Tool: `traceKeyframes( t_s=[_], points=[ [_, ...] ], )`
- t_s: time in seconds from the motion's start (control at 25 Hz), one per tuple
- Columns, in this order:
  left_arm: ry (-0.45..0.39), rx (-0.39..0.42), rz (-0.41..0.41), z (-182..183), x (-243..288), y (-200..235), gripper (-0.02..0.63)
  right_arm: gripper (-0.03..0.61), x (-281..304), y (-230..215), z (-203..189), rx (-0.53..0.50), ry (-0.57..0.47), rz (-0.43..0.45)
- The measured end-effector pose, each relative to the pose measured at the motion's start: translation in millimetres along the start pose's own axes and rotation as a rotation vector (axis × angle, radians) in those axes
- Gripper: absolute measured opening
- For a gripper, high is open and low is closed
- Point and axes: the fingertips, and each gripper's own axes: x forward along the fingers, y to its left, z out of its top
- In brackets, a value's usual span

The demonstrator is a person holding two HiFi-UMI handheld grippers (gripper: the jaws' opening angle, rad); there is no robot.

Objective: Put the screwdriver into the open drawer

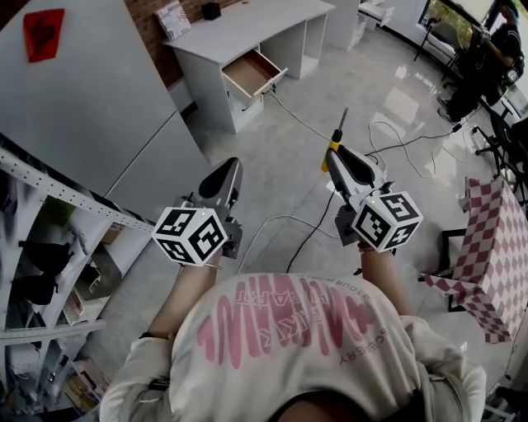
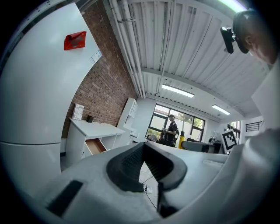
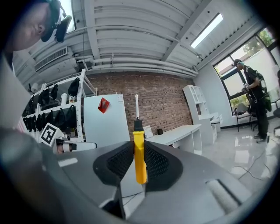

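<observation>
A screwdriver (image 3: pixel 139 153) with a yellow handle and a thin metal shaft stands upright between the dark pads of my right gripper (image 3: pixel 139 164), which is shut on its handle. In the head view the same screwdriver (image 1: pixel 334 142) sticks out past the right gripper (image 1: pixel 337 157), pointing toward the far floor. My left gripper (image 1: pixel 226 171) is held level beside it with its jaws closed and nothing between them; its pads (image 2: pixel 131 164) meet at the tips. The open drawer (image 1: pixel 252 72) hangs out of a white desk (image 1: pixel 247 25) far ahead, also seen as the drawer (image 2: pixel 95 146) in the left gripper view.
A large white cabinet (image 1: pixel 82 107) and a metal shelf rack (image 1: pixel 49 247) stand at my left. Cables (image 1: pixel 396 144) trail over the glossy floor. At the right is a checkered cloth table (image 1: pixel 495 247). A person (image 2: pixel 171 130) stands by the far windows.
</observation>
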Motion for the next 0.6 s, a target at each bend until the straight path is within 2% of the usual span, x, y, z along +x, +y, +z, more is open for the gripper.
traceKeyframes(
  t_s=[0.24, 0.44, 0.6],
  points=[
    [-0.014, -0.03, 0.059, -26, 6, -1, 0.005, 0.089, 2, -18, -16, 0.029, 0.029, 0.064],
    [0.034, -0.079, 0.117, -54, 4, 15, 0.005, 0.089, 8, -31, -40, 0.08, 0.087, 0.061],
    [0.044, -0.086, 0.119, -57, 18, 29, 0.005, 0.089, 24, -42, -48, 0.083, 0.113, 0.055]
  ],
)
